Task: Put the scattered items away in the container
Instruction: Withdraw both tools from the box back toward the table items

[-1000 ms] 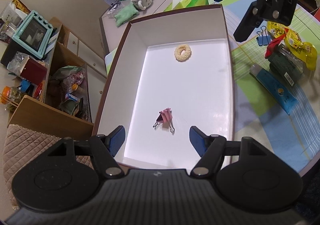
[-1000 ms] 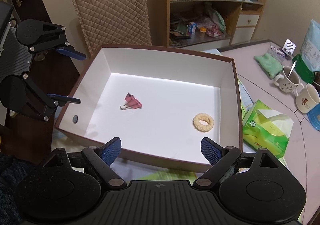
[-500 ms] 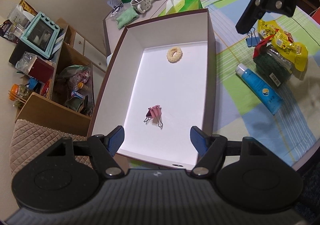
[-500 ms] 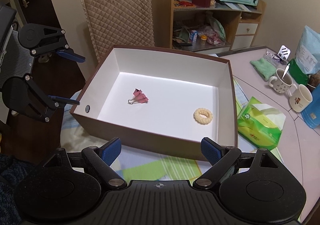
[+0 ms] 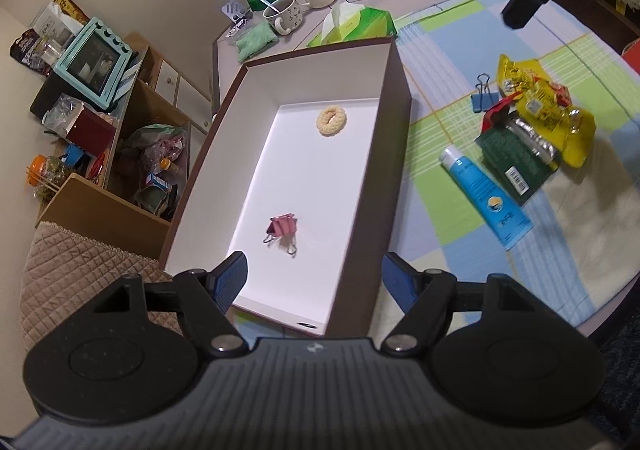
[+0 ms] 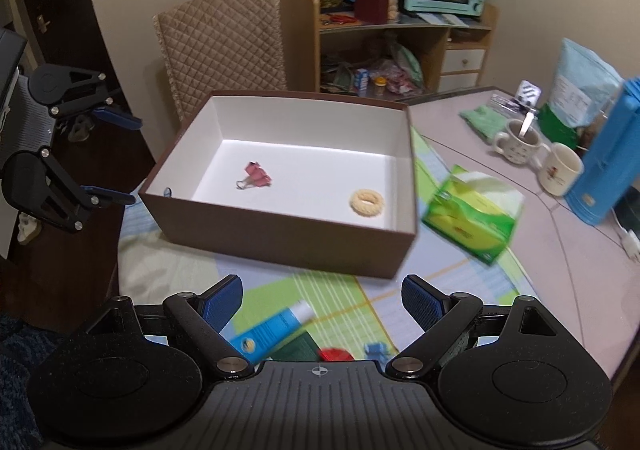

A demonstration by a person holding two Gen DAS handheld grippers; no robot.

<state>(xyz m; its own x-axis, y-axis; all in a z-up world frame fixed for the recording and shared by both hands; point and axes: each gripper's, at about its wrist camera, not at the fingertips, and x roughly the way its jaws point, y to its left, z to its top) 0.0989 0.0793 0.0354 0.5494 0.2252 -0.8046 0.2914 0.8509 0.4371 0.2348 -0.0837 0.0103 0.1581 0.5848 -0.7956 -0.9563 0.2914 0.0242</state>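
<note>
A brown box [image 5: 394, 154] [image 6: 280, 238] with a white inside holds a pink binder clip [image 5: 283, 228] [image 6: 256, 175] and a cream ring [image 5: 331, 121] [image 6: 367, 202]. Right of the box on the checked cloth lie a blue tube [image 5: 484, 196] [image 6: 276, 326], a blue binder clip [image 5: 484, 94], a dark green packet [image 5: 516, 162] and yellow snack packets [image 5: 548, 110]. My left gripper [image 5: 314, 282] is open and empty over the box's near end. My right gripper [image 6: 322, 300] is open and empty above the cloth, near the tube.
A green tissue pack [image 6: 474, 216], two mugs [image 6: 536, 158], a blue flask [image 6: 608, 166] and a pale blue bag [image 6: 580, 90] stand on the table beyond the box. A quilted chair [image 6: 220, 46] and a cluttered shelf [image 6: 384, 50] stand behind it.
Both grippers have pulled back from the box, so it looks smaller. The right gripper moved over the cloth, bringing the tube and clip into its view.
</note>
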